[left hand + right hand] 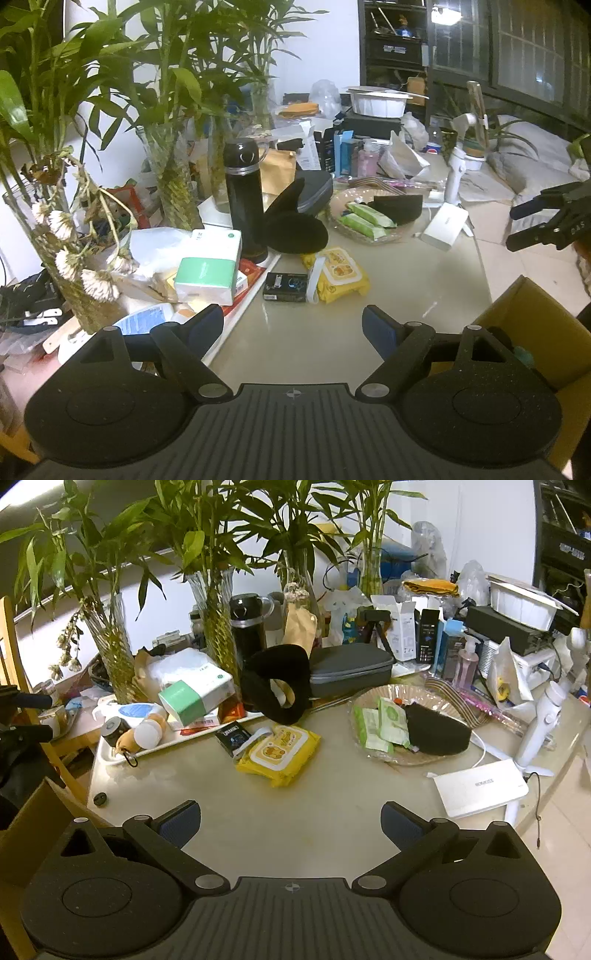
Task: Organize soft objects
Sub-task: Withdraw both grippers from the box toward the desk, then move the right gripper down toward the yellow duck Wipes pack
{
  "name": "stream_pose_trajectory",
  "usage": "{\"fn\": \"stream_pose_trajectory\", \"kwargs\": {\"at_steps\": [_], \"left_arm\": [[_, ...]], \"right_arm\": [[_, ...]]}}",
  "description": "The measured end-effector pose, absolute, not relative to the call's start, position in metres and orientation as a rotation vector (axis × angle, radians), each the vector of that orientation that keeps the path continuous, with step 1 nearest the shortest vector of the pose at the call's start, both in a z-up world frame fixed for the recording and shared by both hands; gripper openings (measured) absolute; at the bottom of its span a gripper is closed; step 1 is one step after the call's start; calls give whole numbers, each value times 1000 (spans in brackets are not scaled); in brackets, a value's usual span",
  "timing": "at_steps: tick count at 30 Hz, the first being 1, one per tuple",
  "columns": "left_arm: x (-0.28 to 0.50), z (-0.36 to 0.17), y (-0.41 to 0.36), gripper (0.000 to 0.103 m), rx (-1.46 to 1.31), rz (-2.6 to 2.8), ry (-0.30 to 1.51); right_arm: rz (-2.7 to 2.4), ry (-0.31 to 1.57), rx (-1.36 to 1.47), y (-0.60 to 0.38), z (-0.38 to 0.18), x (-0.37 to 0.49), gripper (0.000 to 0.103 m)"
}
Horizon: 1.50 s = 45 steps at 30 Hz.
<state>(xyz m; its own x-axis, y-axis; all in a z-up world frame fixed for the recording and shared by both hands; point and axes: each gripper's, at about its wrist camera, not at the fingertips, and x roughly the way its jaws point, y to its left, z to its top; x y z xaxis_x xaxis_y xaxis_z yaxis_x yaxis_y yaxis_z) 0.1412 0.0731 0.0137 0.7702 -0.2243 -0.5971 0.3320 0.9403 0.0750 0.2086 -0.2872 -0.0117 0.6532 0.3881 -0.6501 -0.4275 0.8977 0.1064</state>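
Note:
A yellow wet-wipe pack (338, 275) (279, 751) lies mid-table beside a small black box (285, 287) (232, 736). A black soft neck pillow (295, 230) (277, 686) leans against a black flask (243, 199) (248, 627). A woven tray (397, 234) (443, 699) holds green wipe packs (365, 218) (380, 723) and a black soft pouch (399, 206) (436, 729). My left gripper (293, 325) is open and empty over the near table. My right gripper (291, 821) is open and empty; it also shows in the left wrist view (532, 225).
Glass vases of bamboo (173, 184) (218, 635) and dried flowers (74, 258) crowd the left. Tissue boxes (207, 277) (188, 701), a grey case (349, 668), a white power bank (445, 225) (480, 788) and a white gimbal (543, 720) stand around. A cardboard box (532, 325) sits at the table's edge.

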Motion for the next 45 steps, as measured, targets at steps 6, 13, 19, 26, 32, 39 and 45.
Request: {"fn": "stream_pose_trajectory", "kwargs": {"at_steps": [6,13,19,26,32,39,45], "left_arm": [[152,5,75,83,172,-309,622],[167,-9,79,83,140,-311,628],[178,-21,80,83,138,-307,640],[191,-36,81,83,129,-314,644],[208,-53,83,83,93,-317,665],[231,-73,85,83,43,-301,675],[241,-84,86,82,38,-283,666]], "right_arm": [[462,730,-82,-288,-24,220,103],[457,723,-69,-289,-41,236,103],[466,720,-80,-284,-58,249,103],[485,724,-86,-278,-78,264,103],[479,744,-33,-274,-97,280,103],[481,758,0,-262,-121,299,103],[506,762,-16,-244,-137,319,103]]}}
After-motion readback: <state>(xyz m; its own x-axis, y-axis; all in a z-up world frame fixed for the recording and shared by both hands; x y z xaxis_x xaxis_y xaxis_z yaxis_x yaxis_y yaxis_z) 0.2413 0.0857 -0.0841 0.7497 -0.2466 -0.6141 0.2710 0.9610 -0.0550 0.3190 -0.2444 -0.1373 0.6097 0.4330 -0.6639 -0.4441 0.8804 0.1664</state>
